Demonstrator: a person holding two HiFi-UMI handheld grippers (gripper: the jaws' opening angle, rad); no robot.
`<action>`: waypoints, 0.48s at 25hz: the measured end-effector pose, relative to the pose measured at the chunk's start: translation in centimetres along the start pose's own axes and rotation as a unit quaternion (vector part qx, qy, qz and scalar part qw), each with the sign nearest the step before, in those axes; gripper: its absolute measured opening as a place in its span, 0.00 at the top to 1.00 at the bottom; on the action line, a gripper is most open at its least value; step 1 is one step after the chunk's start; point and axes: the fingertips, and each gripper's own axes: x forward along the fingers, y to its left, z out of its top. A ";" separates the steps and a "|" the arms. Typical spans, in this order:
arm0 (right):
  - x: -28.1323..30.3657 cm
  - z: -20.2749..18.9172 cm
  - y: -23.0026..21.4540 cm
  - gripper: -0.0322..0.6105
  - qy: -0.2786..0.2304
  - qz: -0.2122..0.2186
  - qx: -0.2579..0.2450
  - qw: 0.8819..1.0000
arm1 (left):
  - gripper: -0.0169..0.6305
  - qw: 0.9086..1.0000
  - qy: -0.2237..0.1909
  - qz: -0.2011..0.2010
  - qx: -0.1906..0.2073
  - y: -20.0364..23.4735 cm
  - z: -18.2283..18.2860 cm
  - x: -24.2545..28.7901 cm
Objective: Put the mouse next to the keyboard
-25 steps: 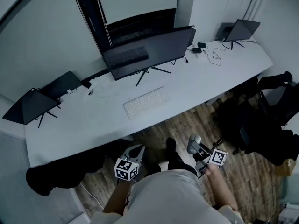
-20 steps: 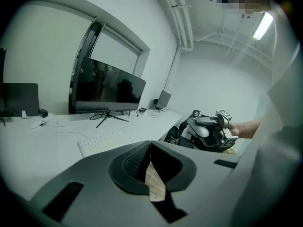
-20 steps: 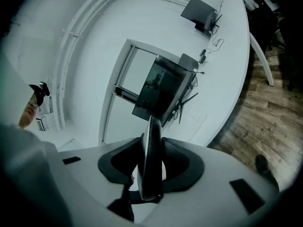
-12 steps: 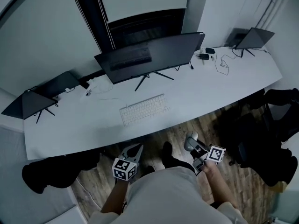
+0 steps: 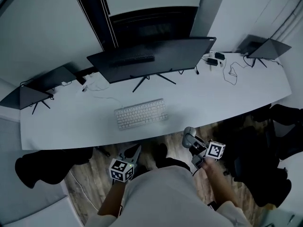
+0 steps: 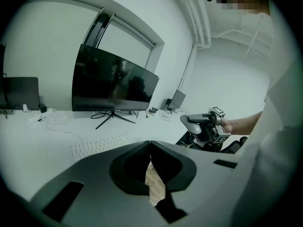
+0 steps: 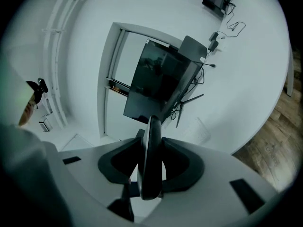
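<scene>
- The right tongs [image 7: 150, 135] are shown clamped on the mouse [image 7: 152, 164], which is pinched between the two pads.
- The mouse is seen edge-on in the right gripper view as a narrow dark slab. Its long axis runs along the line of the tongs, and its far end projects past the tips towards the monitor [image 5: 151, 58].
- The near end of the mouse is sunk between the jaws. Its buttons cannot be made out, so front and back cannot be told apart.
- The left tongs [image 6: 150, 144] are shown with the jaws brought together and nothing gripped. Only wooden floor [image 5: 85, 183] is seen through the gap below the tips.
- In the head view both tongs are partly covered by the person's torso, and the mouse appears only as a small grey rounded shape.
- The mouse is held in the air over the floor, just off the near edge of the worktop [image 5: 227, 98].
- The keyboard [image 5: 141, 113] lies on the worktop in front of the monitor. The mouse is to its right and apart from it, on the person's side of the edge.
</scene>
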 end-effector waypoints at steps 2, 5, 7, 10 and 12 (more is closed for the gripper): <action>0.6 1.2 -1.0 0.72 0.012 -0.002 -0.001 1.000 | 0.95 1.000 0.001 0.005 -0.012 0.1 0.1 0.9; 1.3 2.6 -2.6 0.72 0.026 -0.008 0.000 1.000 | 0.95 1.000 0.004 0.014 -0.025 0.1 0.0 2.2; 1.8 3.1 -3.7 0.72 0.038 -0.012 -0.002 0.999 | 0.95 0.999 0.007 0.020 -0.030 0.2 -0.1 2.9; 2.8 4.1 -5.2 0.72 0.055 -0.019 -0.004 0.998 | 0.95 0.999 0.010 0.028 -0.038 0.5 0.1 4.1; 3.6 4.9 -6.0 0.72 0.067 -0.021 -0.010 0.997 | 0.95 0.998 0.012 0.032 -0.043 0.8 0.3 4.8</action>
